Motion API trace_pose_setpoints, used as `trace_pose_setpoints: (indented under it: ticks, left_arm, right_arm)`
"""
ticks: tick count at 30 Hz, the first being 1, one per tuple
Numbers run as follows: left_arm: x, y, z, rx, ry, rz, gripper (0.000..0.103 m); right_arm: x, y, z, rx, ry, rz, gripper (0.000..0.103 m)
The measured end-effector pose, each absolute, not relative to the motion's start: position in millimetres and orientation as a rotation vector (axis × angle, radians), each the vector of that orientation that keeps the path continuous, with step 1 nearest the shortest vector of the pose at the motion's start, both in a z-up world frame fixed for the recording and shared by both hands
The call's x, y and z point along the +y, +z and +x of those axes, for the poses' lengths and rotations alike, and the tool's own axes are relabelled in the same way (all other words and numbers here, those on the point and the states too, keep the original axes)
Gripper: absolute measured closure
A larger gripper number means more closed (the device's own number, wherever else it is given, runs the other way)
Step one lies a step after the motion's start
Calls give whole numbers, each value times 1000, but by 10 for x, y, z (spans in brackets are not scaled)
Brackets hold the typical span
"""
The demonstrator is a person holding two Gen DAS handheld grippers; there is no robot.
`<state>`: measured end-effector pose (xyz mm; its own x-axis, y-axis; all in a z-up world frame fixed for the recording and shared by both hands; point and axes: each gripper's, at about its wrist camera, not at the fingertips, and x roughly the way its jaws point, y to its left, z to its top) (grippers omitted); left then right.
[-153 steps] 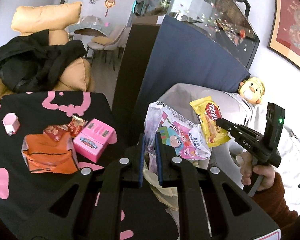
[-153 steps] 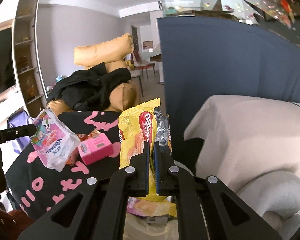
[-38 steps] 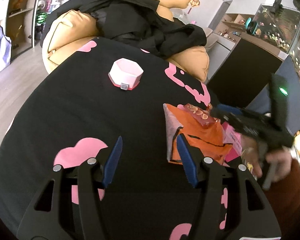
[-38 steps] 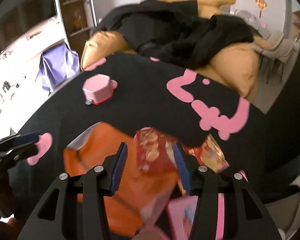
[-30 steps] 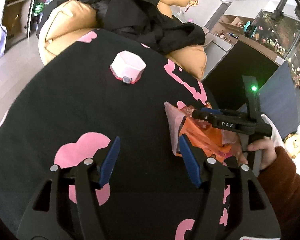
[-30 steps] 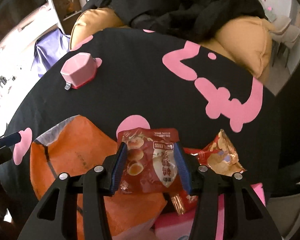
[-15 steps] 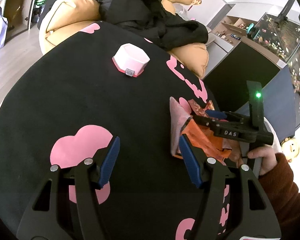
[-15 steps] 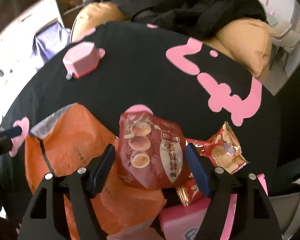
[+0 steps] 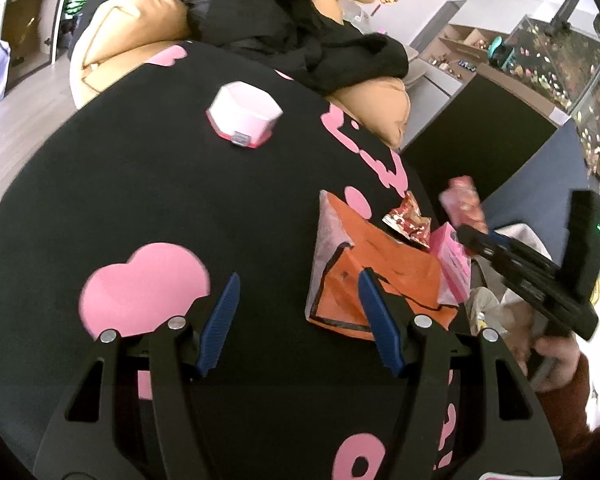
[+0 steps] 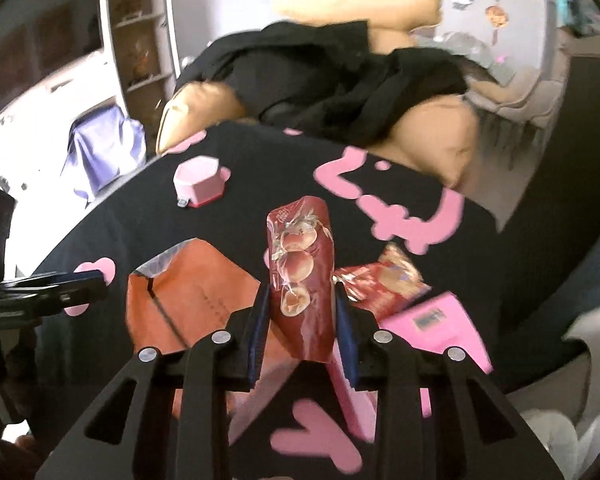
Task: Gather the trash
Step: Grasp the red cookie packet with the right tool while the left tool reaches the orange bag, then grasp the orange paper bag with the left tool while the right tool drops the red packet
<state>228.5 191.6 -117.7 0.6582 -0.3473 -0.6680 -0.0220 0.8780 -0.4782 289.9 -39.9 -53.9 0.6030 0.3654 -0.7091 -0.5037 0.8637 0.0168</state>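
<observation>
1. My right gripper is closing on the dark red snack packet; the packet stands up between the blue pads, its lower end pinched and its top free above the table; I judge the pinch is on thin film, so it could slide out if I swing fast.

2. My left gripper stands about half open with nothing between its fingers; it hovers over the black cloth with pink shapes, its right finger over the edge of the orange bag; if I lower it carelessly it may shove the bag rather than take it.

3. Just beside the packet lie a smaller red wrapper and a pink box; the wrapper touches the orange bag and could be dragged off with it, or knocked over the table edge.

4. The pink hexagonal pot sits well apart on the cloth; I cannot tell whether it is trash, so grabbing it may be a mistake.

5. The bin is not clearly in view; a blind drop could miss.
</observation>
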Motion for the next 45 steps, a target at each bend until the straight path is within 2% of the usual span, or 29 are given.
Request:
trace_pose_setpoints:
  ticks: [12, 14, 15, 17, 18, 26, 31, 38, 45]
  left_arm:
    - [1494, -1294, 2690, 907, -190, -476, 46]
    - [1451, -1321, 2699, 912, -181, -460, 66]
    - [1443, -1328, 2691, 910, -179, -451, 67]
    - [1479, -1302, 2645, 896, -184, -454, 81]
    - [1520, -1272, 2605, 885, -182, -457, 83]
    - [2023, -951, 2183, 787, -125, -504, 83]
    - [2188, -915, 1962, 795, -134, -501, 83]
    - [2091, -935, 1749, 815, -160, -477, 83]
    - [1819, -713, 1642, 775, -173, -442, 83]
  right_arm:
    - [-1154, -767, 2409, 803, 378, -42, 73]
    - [-1187, -810, 2371, 807, 368, -48, 73]
    - [-1196, -828, 2355, 808, 365, -50, 73]
    - [-1204, -861, 2327, 809, 369, -41, 73]
    - [-1206, -874, 2313, 810, 373, -32, 73]
    - [-1054, -985, 2204, 831, 424, -27, 73]
    - [-929, -968, 2114, 820, 439, -64, 73]
    - [-930, -782, 1985, 776, 448, -76, 73]
    - [-985, -608, 1852, 734, 455, -96, 73]
